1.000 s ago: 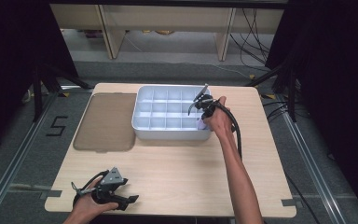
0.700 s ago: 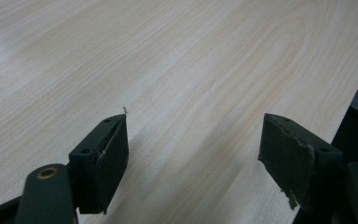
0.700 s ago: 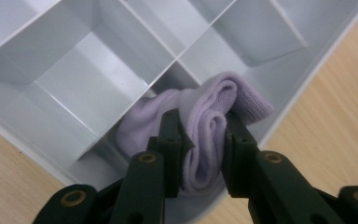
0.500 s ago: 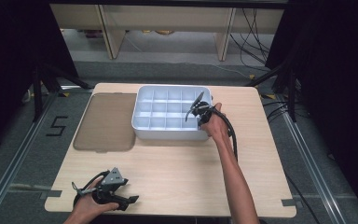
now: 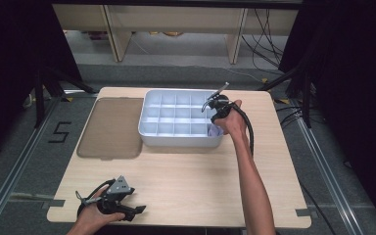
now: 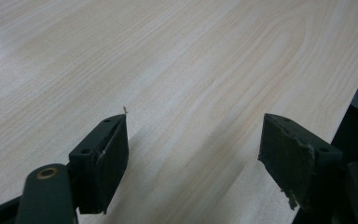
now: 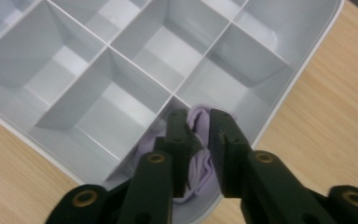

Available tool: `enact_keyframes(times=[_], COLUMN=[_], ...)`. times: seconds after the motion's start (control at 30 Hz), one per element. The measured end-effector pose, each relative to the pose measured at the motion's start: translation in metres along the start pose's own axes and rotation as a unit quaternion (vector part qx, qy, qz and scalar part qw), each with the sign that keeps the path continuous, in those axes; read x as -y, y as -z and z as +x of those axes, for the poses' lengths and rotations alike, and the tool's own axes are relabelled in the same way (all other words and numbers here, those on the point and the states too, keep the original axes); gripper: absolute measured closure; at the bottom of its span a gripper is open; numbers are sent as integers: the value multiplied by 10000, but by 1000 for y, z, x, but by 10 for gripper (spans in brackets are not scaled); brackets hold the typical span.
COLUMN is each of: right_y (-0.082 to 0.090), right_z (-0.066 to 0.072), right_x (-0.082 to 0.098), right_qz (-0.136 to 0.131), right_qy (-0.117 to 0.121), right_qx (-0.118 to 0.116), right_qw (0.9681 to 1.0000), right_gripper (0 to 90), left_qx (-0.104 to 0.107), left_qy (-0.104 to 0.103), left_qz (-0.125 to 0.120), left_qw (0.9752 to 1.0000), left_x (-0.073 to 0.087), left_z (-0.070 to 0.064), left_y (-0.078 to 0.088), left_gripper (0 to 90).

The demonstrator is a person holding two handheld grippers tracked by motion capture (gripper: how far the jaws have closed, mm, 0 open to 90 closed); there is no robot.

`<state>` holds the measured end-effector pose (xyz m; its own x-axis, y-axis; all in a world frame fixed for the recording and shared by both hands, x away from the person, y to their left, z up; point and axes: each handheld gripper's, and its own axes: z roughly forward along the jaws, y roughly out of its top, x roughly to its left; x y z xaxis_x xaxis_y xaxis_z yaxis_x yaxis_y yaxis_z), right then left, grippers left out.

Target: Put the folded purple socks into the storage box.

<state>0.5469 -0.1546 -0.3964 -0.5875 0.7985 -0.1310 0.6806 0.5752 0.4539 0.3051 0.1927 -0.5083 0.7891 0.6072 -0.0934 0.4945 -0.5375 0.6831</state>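
A white tray [image 5: 176, 140] with several compartments stands at the middle back of the wooden table. My right gripper [image 5: 215, 122] points down into its near right corner compartment. In the right gripper view the tray's dividers [image 7: 107, 46] spread out ahead, and the right gripper [image 7: 199, 115] is shut on a crumpled lilac cloth [image 7: 196, 179] that lies in that corner compartment. A bit of the cloth [image 5: 214, 130] shows beside the hand in the high view. My left gripper [image 5: 138, 211] rests near the table's front left edge. It stands open [image 6: 193, 135] over bare wood, holding nothing.
A flat brown lid [image 5: 110, 127] lies to the left of the tray. A black cable [image 5: 247, 129] trails along the right forearm. In the left gripper view the table's edge [image 6: 354, 91] runs close on the right.
The right hand has come back from the tray's far right side toward its near right corner and lowered the gripper into it. The left gripper has stayed still.
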Motion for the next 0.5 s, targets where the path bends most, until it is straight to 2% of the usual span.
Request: enact_keyframes(times=[0.03, 0.07, 0.17, 0.2, 0.23, 0.27, 0.3, 0.37, 0.4, 0.43, 0.47, 0.5], right_y=[-3, -6, -19, -23, -26, -28, -32, -39, -42, -44, -47, -49], right_z=[0, -1, -1, 1, 3, 6, 6, 9, 12, 12, 12, 9], right_x=[0, 1, 2, 2, 2, 2, 1, 1, 2, 3, 5, 6], right_qz=[85, 162, 358, 439, 485, 508, 529, 620, 747, 790, 804, 761], right_qy=[-5, 22, 20, 29, -55, -119, 26, 125, -39, -88, -266, -229], right_qx=[-10, 7, -8, -44, -99, -122, -189, -297, -316, -314, -360, -377], right_qw=[10000, 9999, 9994, 9990, 9988, 9986, 9984, 9976, 9967, 9963, 9958, 9961], right_gripper=[803, 816, 835, 840, 843, 845, 848, 850, 853, 854, 854, 854], left_qx=[-46, -14, 57, 55, 95, 42, 75, 88, 98, 105, 73, 68], left_qy=[-81, 104, 1, 32, 65, 107, 109, 1, 66, 3, 85, 80], left_qz=[2, 29, 50, 47, 6, 29, 41, 73, 15, 46, 45, 49], left_qw=[10000, 9999, 10000, 10000, 9999, 9999, 9999, 9999, 9999, 9999, 9999, 9999], left_x=[0, 0, 0, 0, 0, 1, 1, 0, 1, 0, 1, 1], left_z=[1, -1, -1, -1, -2, -2, -1, -1, -3, -2, -3, -3], left_y=[0, -1, -1, 0, -1, -1, -1, 0, -1, 0, -1, -1], left_gripper=[234, 234, 234, 234, 234, 234, 234, 234, 234, 234, 234, 234])
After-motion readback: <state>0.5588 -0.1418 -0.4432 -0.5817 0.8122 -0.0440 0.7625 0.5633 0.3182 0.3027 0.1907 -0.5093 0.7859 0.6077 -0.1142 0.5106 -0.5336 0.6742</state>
